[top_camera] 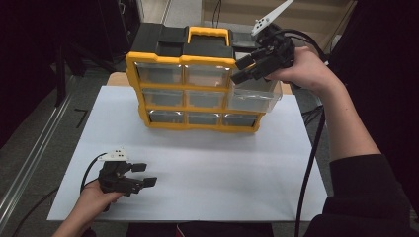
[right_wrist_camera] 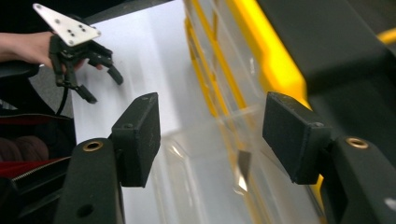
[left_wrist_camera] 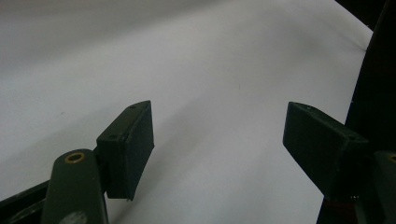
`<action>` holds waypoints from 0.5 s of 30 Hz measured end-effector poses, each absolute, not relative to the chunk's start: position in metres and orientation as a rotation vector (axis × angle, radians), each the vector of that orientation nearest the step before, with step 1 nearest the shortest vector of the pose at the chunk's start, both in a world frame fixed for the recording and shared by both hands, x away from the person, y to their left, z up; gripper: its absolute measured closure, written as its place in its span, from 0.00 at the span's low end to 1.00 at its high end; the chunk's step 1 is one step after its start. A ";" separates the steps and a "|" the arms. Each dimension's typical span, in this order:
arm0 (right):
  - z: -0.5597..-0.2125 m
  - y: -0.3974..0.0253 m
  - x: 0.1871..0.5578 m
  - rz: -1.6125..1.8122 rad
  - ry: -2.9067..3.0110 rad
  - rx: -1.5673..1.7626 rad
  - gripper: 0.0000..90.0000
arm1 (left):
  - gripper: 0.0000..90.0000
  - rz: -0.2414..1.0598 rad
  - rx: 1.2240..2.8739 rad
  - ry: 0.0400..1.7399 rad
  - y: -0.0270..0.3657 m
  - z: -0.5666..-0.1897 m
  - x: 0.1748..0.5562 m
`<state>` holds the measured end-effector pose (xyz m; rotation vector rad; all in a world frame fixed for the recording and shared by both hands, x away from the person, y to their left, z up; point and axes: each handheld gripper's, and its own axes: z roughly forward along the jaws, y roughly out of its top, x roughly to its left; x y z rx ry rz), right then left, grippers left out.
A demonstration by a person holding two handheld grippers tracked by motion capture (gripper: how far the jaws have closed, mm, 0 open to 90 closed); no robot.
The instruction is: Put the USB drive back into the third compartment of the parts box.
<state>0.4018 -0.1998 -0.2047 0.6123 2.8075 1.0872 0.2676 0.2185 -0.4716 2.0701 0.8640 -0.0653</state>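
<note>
The left hand-held gripper (top_camera: 141, 174) is being rested on the white counter (top_camera: 207, 168), jaws spread wide and empty, with the yellow organizer (top_camera: 192, 94) lying well ahead of it. A clear drawer (top_camera: 254, 96) is being left pulled out at the organizer's right side, its long axis running toward the person. The right hand-held gripper (top_camera: 240, 69), the nearer one, is being held just above that drawer, jaws wide, gripping nothing.

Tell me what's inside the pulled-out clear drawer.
The pulled-out drawer looks empty through its clear walls; the right tongs hover open above it. Its back end, inside the organizer, is hidden.
</note>
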 end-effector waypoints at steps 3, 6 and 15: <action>-0.205 -0.188 0.397 1.093 2.818 0.592 0.30 | 0.29 -0.065 2.065 0.866 0.219 -0.472 0.267; -0.207 -0.179 0.392 1.104 2.850 0.573 0.27 | 0.29 -0.064 2.066 0.867 0.219 -0.472 0.268; -0.220 -0.158 0.383 1.112 2.897 0.623 0.29 | 0.29 -0.056 2.066 0.866 0.219 -0.471 0.268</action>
